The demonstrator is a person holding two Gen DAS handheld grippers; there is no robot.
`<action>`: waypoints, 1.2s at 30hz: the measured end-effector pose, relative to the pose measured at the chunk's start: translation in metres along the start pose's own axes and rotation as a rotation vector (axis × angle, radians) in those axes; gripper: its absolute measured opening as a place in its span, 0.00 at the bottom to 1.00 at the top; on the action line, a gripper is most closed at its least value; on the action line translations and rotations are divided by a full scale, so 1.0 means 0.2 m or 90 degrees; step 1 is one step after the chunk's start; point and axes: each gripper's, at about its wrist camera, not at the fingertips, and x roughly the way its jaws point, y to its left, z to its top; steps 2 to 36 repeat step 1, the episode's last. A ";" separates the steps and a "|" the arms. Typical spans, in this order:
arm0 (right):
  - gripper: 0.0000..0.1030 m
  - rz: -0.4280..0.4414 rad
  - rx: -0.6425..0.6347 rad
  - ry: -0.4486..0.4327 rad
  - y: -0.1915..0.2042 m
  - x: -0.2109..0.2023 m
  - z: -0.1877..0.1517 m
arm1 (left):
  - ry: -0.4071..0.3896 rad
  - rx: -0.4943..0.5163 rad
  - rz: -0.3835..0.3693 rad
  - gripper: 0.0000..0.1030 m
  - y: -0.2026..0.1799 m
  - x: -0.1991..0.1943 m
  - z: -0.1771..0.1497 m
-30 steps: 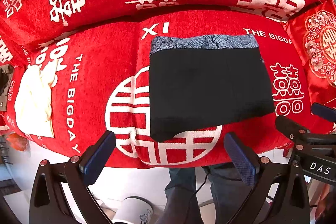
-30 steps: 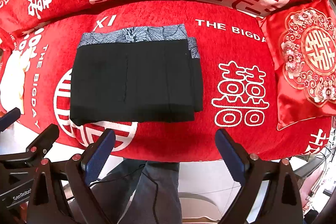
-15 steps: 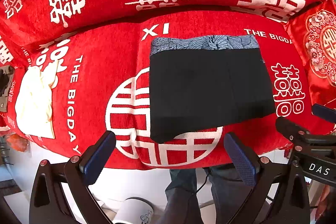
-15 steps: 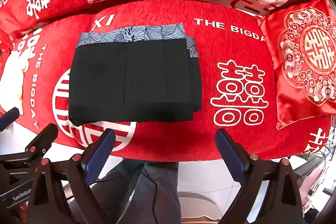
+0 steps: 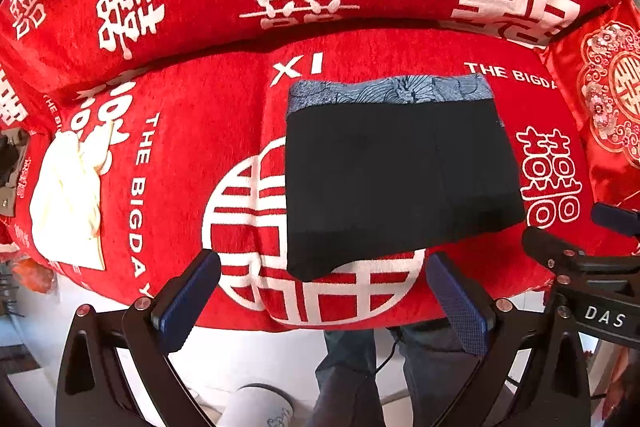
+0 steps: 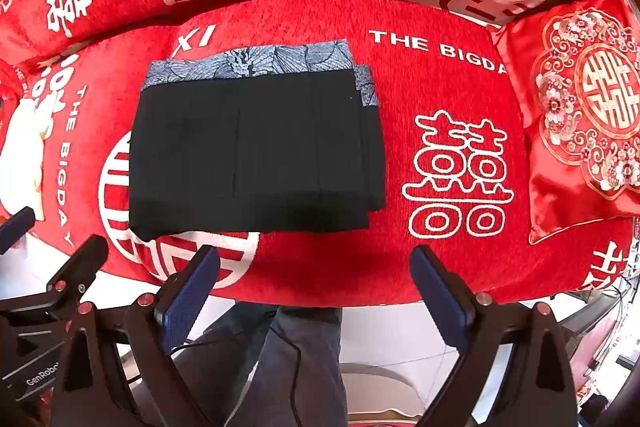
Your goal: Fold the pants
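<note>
**Folded black pants lie on the red seat, both grippers held clear**

The black pants (image 5: 396, 183) lie folded into a flat rectangle on the red sofa cover (image 5: 192, 131), over its white round emblem, with the grey-blue patterned waistband (image 5: 390, 93) at 12 o'clock, toward the backrest. In the right wrist view the pants (image 6: 252, 147) show stacked layers stepping out along the 3 o'clock edge.

The left gripper (image 5: 322, 297) hangs off the front edge of the seat at 6 o'clock of the pants, its blue-padded fingers spread wide with nothing between them. The right gripper (image 6: 316, 293) is likewise released and empty, at 5 o'clock of the pants and apart from the cloth.

A cream cloth (image 5: 68, 195) lies at 9 o'clock, well apart from the pants. An embroidered red cushion (image 6: 580, 119) rests at 3 o'clock. Below the seat edge the person's jeans-clad legs (image 6: 296, 359) show between the fingers.
</note>
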 end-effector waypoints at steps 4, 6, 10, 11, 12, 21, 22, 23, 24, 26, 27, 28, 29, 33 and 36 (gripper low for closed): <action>0.94 0.000 0.001 0.001 0.00 0.00 0.00 | 0.002 -0.001 -0.003 1.00 0.00 0.00 0.00; 0.94 0.000 0.001 0.001 0.00 0.00 0.00 | 0.002 -0.001 -0.003 1.00 0.00 0.00 0.00; 0.94 0.000 0.001 0.001 0.00 0.00 0.00 | 0.002 -0.001 -0.003 1.00 0.00 0.00 0.00; 0.94 0.000 0.001 0.001 0.00 0.00 0.00 | 0.002 -0.001 -0.003 1.00 0.00 0.00 0.00; 0.94 0.000 0.001 0.001 0.00 0.00 0.00 | 0.002 -0.001 -0.003 1.00 0.00 0.00 0.00; 0.94 0.000 0.001 0.001 0.00 0.00 0.00 | 0.002 -0.001 -0.003 1.00 0.00 0.00 0.00; 0.94 0.000 0.001 0.001 0.00 0.00 0.00 | 0.002 -0.001 -0.003 1.00 0.00 0.00 0.00; 0.94 0.000 0.001 0.001 0.00 0.00 0.00 | 0.002 -0.001 -0.003 1.00 0.00 0.00 0.00; 0.94 0.000 0.001 0.001 0.00 0.00 0.00 | 0.002 -0.001 -0.003 1.00 0.00 0.00 0.00; 0.94 0.000 0.001 0.001 0.00 0.00 0.00 | 0.002 -0.001 -0.003 1.00 0.00 0.00 0.00; 0.94 0.000 0.001 0.001 0.00 0.00 0.00 | 0.002 -0.001 -0.003 1.00 0.00 0.00 0.00; 0.94 0.000 0.001 0.001 0.00 0.00 0.00 | 0.002 -0.001 -0.003 1.00 0.00 0.00 0.00; 0.94 0.000 0.001 0.001 0.00 0.00 0.00 | 0.002 -0.001 -0.003 1.00 0.00 0.00 0.00; 0.94 0.000 0.001 0.001 0.00 0.00 0.00 | 0.002 -0.001 -0.003 1.00 0.00 0.00 0.00; 0.94 0.000 0.001 0.001 0.00 0.00 0.00 | 0.002 -0.001 -0.003 1.00 0.00 0.00 0.00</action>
